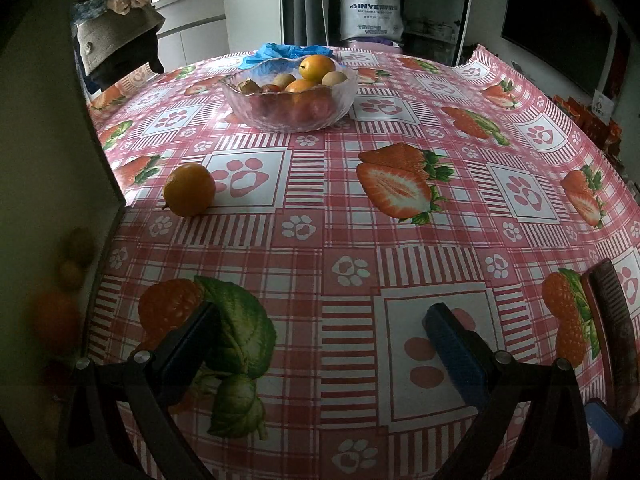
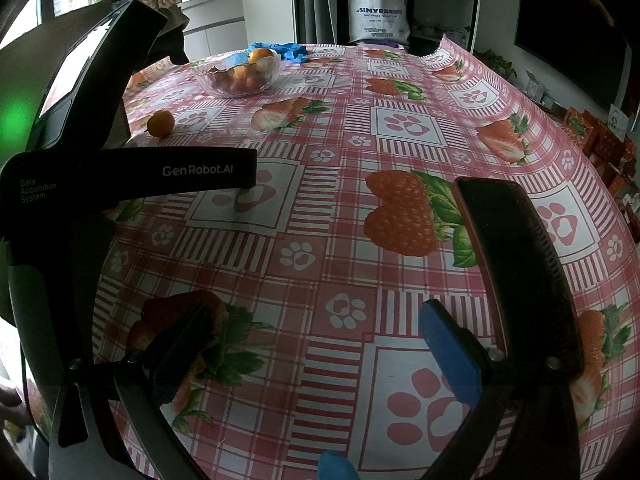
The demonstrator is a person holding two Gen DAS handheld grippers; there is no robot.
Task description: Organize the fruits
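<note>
A clear glass bowl [image 1: 240, 108] with several oranges and small fruits stands at the far side of the table; it also shows in the right wrist view [image 2: 208, 80]. One loose orange [image 1: 189, 189] lies on the pink tablecloth near the left edge, also seen in the right wrist view [image 2: 160, 123]. My left gripper [image 1: 320, 316] is open and empty, low over the near part of the table. My right gripper [image 2: 316, 316] is open and empty, to the right of the left one.
A pale wall or panel [image 1: 48, 160] stands along the table's left edge. A blue cloth [image 1: 280, 51] lies behind the bowl. A dark curved object [image 2: 520, 264] lies on the table by my right gripper. A person [image 1: 112, 20] stands at the far left.
</note>
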